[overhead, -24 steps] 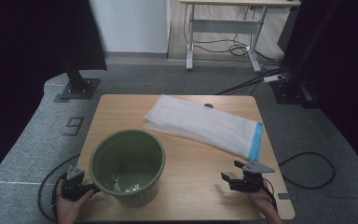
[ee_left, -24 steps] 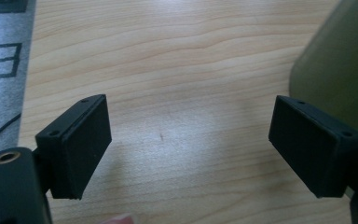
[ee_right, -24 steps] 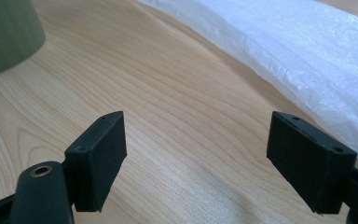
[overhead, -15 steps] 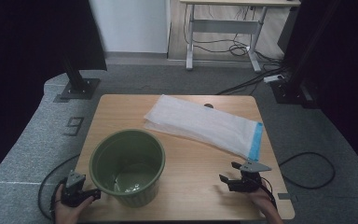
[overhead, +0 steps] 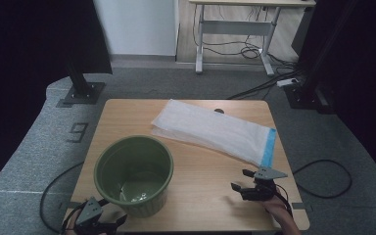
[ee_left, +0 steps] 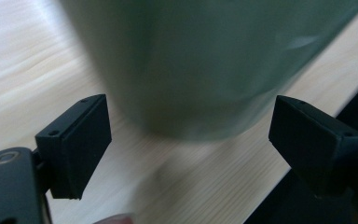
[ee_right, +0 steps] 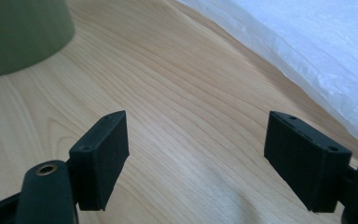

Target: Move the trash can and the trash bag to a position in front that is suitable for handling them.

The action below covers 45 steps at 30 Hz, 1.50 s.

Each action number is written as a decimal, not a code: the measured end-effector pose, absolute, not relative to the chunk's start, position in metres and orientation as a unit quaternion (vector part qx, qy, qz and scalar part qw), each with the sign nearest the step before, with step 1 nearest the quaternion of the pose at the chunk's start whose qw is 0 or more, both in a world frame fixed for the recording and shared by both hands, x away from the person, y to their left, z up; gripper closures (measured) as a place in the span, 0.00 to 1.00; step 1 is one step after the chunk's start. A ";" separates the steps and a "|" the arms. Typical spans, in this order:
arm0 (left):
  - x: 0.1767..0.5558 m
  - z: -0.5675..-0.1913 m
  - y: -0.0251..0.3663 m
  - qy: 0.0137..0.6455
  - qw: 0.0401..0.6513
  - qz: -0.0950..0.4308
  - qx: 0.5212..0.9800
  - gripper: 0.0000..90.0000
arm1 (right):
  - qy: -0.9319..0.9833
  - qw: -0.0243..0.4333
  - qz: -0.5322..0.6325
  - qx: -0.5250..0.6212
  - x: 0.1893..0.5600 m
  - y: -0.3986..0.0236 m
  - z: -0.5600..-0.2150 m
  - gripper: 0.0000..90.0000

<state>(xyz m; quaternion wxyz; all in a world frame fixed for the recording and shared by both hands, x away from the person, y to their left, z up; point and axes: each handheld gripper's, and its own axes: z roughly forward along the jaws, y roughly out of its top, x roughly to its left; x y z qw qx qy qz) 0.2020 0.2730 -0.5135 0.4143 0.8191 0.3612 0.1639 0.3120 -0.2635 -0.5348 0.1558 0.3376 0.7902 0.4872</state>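
A green round pot stands on the near left part of the wooden table. My left gripper hovers at the table's near edge, just in front of the pot and open. In the left gripper view the pot's blurred wall rises right ahead of the open left gripper, with nothing between the pads. A white padded bag with a blue strip lies across the far right. My right gripper rests open near the front right, its jaws over bare wood, the bag beyond.
The table edge drops off right beside the left gripper. Black stand bases sit on the grey carpet at both sides. A desk frame and cables lie farther off on the floor.
My left gripper has slid from the pot's left side toward the near edge and a little rightward. The right gripper has stayed where it was.
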 end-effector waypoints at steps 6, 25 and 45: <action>0.215 -0.515 0.261 0.348 0.416 0.156 0.826 0.15 | 0.779 0.149 0.510 0.333 0.309 -0.266 -0.529 0.23; 0.268 -0.509 0.230 0.314 0.425 0.129 0.839 0.16 | 0.779 0.174 0.475 0.372 0.289 -0.272 -0.541 0.23; 0.317 -0.507 0.180 0.315 0.437 0.101 0.836 0.16 | 0.768 0.170 0.489 0.377 0.286 -0.265 -0.534 0.23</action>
